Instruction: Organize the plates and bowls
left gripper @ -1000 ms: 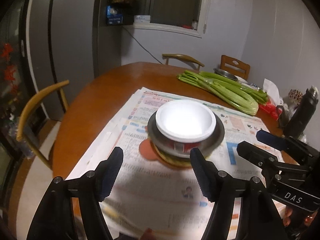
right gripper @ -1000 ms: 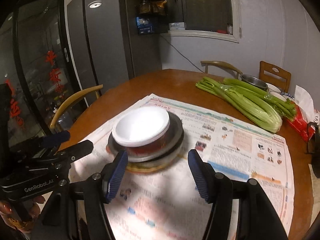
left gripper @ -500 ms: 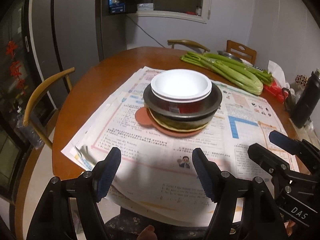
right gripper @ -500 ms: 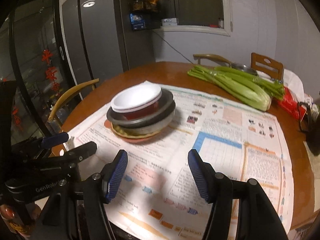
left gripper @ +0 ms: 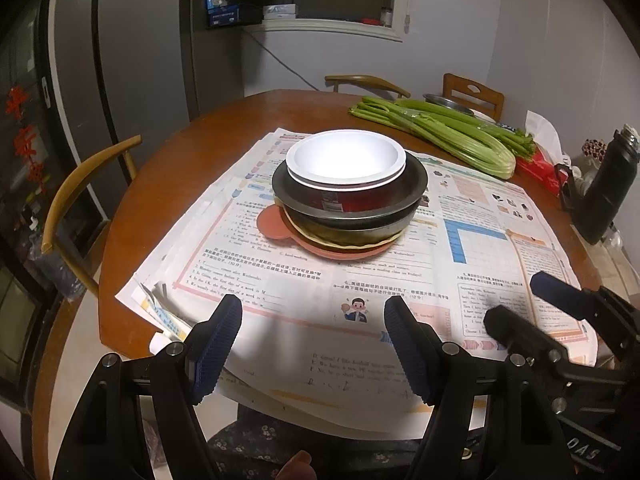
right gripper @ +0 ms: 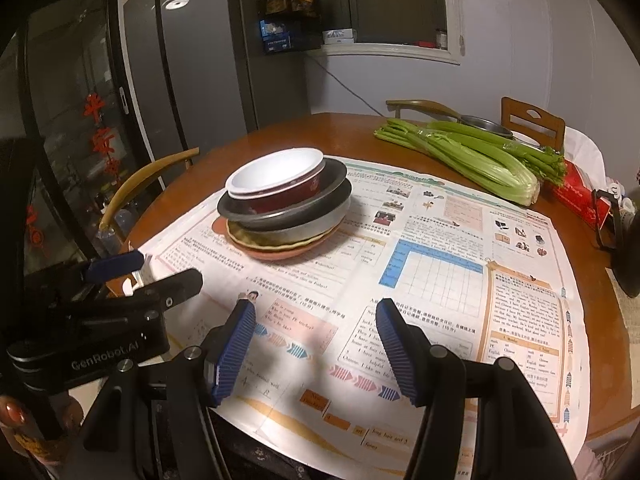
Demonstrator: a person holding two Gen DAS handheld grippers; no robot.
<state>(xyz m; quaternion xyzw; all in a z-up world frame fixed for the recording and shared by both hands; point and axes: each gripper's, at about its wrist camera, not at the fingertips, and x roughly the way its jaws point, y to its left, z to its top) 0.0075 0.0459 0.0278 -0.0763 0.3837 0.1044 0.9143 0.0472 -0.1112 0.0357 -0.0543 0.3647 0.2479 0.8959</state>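
A stack of dishes stands on newspaper on the round wooden table. On top is a white bowl with red sides, inside a dark metal pan, over a yellowish plate and an orange plate. My left gripper is open and empty, near the table's front edge, well short of the stack. My right gripper is open and empty, also back from the stack, to its right; it shows in the left wrist view.
Celery stalks lie at the back right, with a metal bowl behind them. A black bottle and a red packet stand at the right. Wooden chairs surround the table. Newspaper covers the table's near half.
Both grippers have pulled back from the stack toward the table's front edge, staying open and empty. The stack has not moved.
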